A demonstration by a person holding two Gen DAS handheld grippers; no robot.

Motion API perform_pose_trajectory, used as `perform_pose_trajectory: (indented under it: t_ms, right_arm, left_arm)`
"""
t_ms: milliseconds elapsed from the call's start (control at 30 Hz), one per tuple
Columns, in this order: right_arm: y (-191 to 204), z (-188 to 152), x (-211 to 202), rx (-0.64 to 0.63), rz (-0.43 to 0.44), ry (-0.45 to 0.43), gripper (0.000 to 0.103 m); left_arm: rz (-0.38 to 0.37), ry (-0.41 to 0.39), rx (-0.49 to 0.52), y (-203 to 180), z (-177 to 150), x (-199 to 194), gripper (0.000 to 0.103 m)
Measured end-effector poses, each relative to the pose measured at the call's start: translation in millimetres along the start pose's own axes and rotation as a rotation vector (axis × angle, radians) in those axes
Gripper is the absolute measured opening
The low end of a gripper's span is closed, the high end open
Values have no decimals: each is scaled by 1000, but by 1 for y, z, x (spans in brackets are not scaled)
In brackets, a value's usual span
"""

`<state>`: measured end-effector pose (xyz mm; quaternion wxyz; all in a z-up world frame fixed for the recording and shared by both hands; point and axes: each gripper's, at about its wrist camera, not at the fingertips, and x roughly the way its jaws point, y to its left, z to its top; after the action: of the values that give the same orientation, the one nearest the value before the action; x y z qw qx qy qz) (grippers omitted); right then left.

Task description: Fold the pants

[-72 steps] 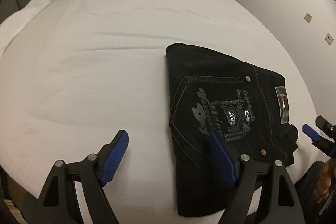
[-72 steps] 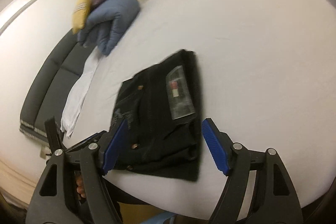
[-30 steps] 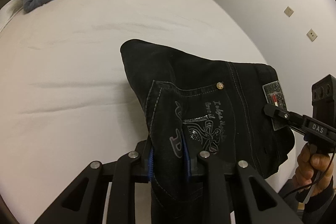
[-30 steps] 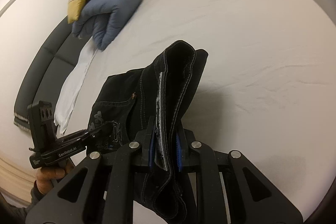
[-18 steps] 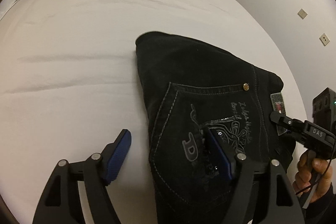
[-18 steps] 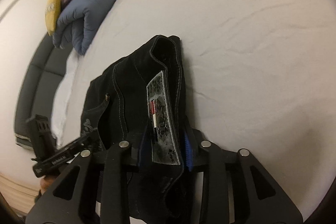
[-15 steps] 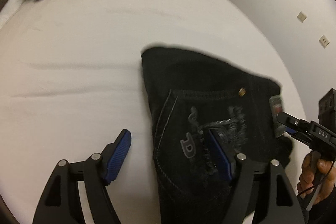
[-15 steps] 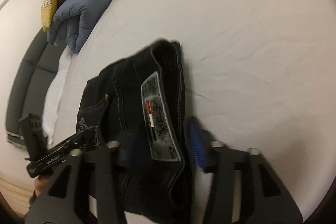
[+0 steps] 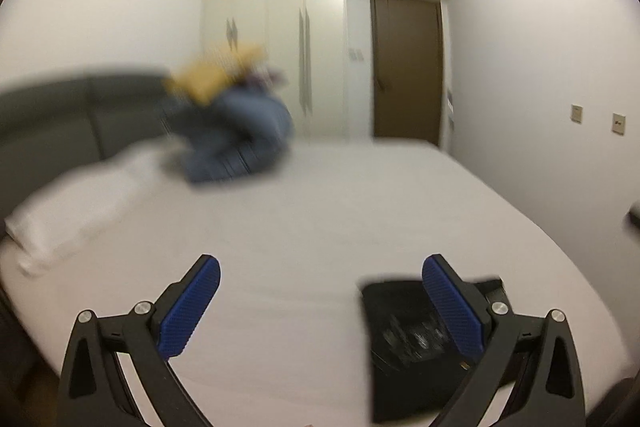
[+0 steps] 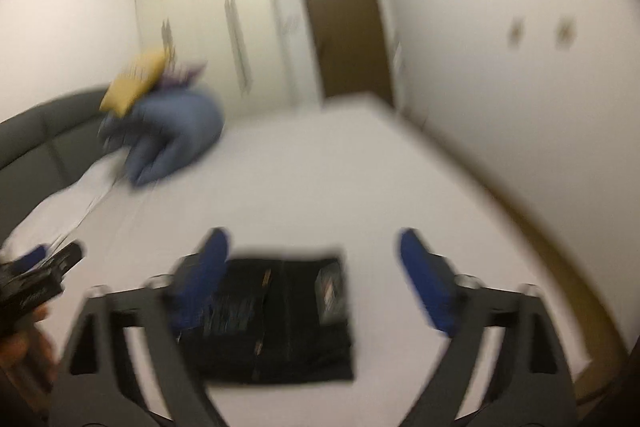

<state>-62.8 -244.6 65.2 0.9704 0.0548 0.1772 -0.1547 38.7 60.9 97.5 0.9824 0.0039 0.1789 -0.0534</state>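
The folded black pants [image 10: 276,319] lie flat on the white bed [image 10: 304,179] near its front edge. They also show in the left wrist view [image 9: 404,339] at the lower right, partly behind my right-hand finger. My left gripper [image 9: 320,307] is open and empty, raised above the bed to the left of the pants. My right gripper [image 10: 312,275] is open and empty, above the pants. Both views are blurred by motion.
A blue quilt [image 9: 244,139] with a yellow cushion [image 9: 216,75] sits at the head of the bed by a grey headboard [image 9: 60,123]. A white pillow [image 9: 76,203] lies left. A wardrobe [image 9: 288,59] and brown door [image 9: 408,71] stand behind.
Both grippers let go of the pants, opened and pulled back and up. The pants now lie flat on the bed, and the views tilt up to the room.
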Motion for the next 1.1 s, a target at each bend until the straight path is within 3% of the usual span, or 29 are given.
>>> perform_pose_trajectory:
  t_ms: [67,133,200,267,400,567,733,900,1100]
  right_arm:
    - [12,18,-42,-39,-48,-159,103]
    - [25,34,-71,-81,-87,-259,103]
    - [33,47,-94,-98,-113,-307,103]
    - [36,56,-106,-98,-74,-297,103]
    - [32,60,-107,-68,8,-119,103]
    - [28,41,-79,-41,-41,131,103]
    - [18,15,-52,-5,-29,279,103]
    - [12,-13,-33,20,-39,393,103]
    - [12,-38,-5,6,-19,440,103]
  left_arm:
    - [44,-75,34,-1,12,-30,103]
    - [31,-97,31,3,22,-51,103]
    - [0,-99,17,7,32,-68,103]
    - [-20,-70,-3,11,38,-77,103]
    - [-11,78,10,5,38,-79,103]
    - [-61,282,14,-15,4,-47,103]
    - [-109,496,-7,-31,-35,-14,103]
    - [-103,559,23,-41,-51,-4,103]
    - [-96,592,22,-43,-60,2,103]
